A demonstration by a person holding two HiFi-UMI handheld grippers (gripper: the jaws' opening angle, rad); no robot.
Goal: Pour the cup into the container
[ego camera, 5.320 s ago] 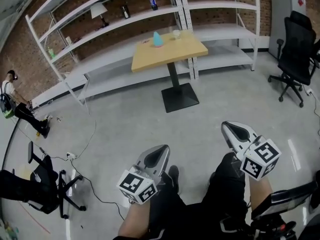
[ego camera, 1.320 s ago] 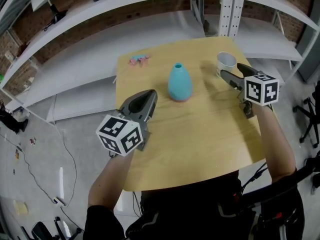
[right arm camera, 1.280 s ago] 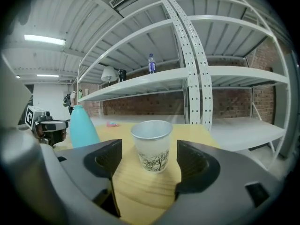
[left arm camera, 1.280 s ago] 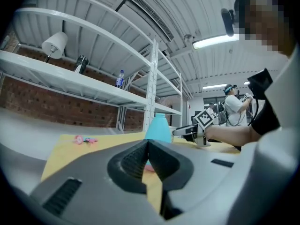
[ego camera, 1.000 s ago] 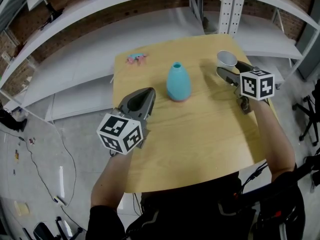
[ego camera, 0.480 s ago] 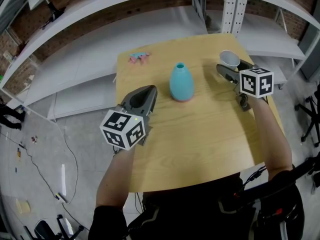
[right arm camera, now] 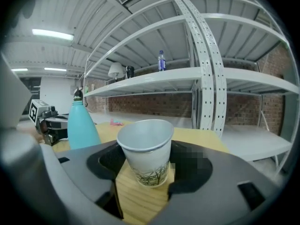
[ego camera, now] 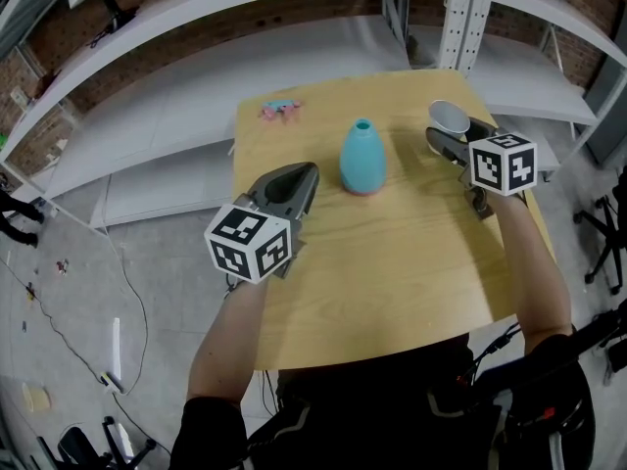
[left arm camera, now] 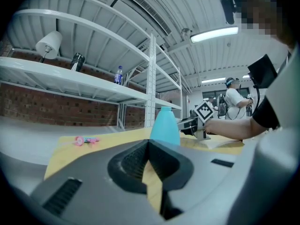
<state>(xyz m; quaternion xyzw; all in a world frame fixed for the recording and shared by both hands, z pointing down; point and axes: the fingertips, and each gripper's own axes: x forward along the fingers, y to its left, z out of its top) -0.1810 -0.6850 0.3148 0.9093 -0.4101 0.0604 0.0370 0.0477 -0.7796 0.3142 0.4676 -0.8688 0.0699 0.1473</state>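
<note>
One wooden table (ego camera: pixel 392 262) bearing cup (ego camera: pixel 450 117); shelving (ego camera: pixel 147 155) behind.

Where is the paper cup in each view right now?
Head view: paper cup at the table's far right corner, at the tips of the right gripper.
Left gripper view: not visible.
Right gripper view: centre, between the jaws, which have just been closing.
Shared landmark: teal bottle, left of the cup.
</note>
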